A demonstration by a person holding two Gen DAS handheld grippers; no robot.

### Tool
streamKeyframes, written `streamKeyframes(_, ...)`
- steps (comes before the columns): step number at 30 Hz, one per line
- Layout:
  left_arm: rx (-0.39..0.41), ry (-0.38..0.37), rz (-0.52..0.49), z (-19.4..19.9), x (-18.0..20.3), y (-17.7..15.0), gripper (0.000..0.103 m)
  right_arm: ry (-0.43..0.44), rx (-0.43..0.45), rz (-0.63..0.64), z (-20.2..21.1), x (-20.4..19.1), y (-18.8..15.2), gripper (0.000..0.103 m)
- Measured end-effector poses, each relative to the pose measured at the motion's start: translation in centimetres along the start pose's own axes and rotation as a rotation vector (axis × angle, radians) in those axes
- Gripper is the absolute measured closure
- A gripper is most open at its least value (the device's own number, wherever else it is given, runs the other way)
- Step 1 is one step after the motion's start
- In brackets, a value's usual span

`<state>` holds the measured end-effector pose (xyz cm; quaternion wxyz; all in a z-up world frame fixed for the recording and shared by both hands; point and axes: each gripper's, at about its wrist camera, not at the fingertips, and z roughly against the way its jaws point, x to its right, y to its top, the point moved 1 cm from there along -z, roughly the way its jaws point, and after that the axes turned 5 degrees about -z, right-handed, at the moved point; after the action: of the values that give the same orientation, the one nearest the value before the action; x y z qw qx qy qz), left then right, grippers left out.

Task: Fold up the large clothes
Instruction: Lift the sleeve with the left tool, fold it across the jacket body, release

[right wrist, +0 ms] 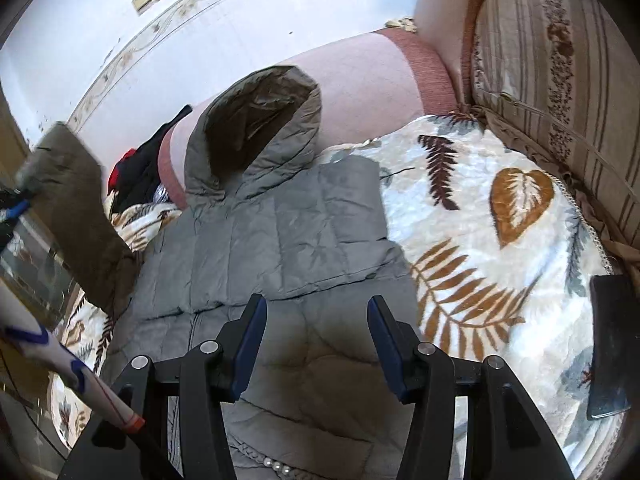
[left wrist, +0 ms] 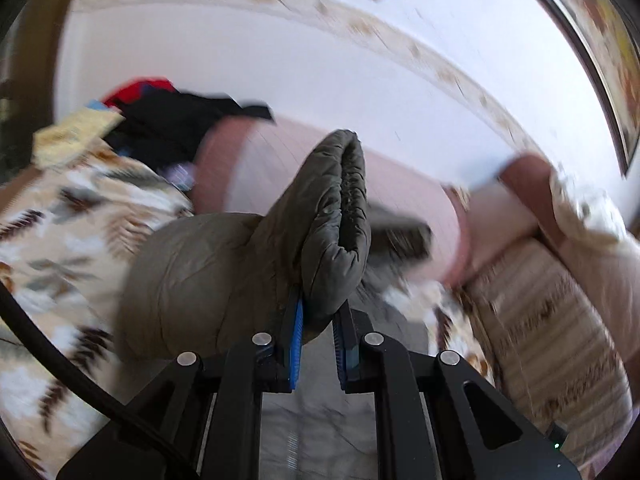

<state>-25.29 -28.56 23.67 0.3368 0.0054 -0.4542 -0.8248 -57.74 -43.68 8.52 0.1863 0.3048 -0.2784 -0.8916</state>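
At the far left of the right wrist view, the left tongs hold a raised sleeve of a grey-green quilted hooded puffer jacket. In the left wrist view, those left tongs are clamped tight on the sleeve's padded cuff, which stands up in a loop between the blue pads. Behind the sleeve, at the far left of the sofa, lies a heap of black and red clothes.

In the middle, the jacket's body lies flat on a cream fleece blanket printed with brown and orange leaves, which covers the seat of a pink sofa. The hood leans open against the sofa's back. The right tongs hover above the near part of the jacket, with their jaws about half open and nothing between them.

To the right, a striped beige cushion stands at the far right end of the sofa. A dark flat phone lies on the blanket near the right edge.
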Motion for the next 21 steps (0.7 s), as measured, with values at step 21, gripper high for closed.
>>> streamKeyframes(21, -0.304, -0.034, -0.235, -11.8, 5.8, -14.0, 0.053, -0.015, 0.013, -0.024, -0.7, 0.4, 0.8, 0.046)
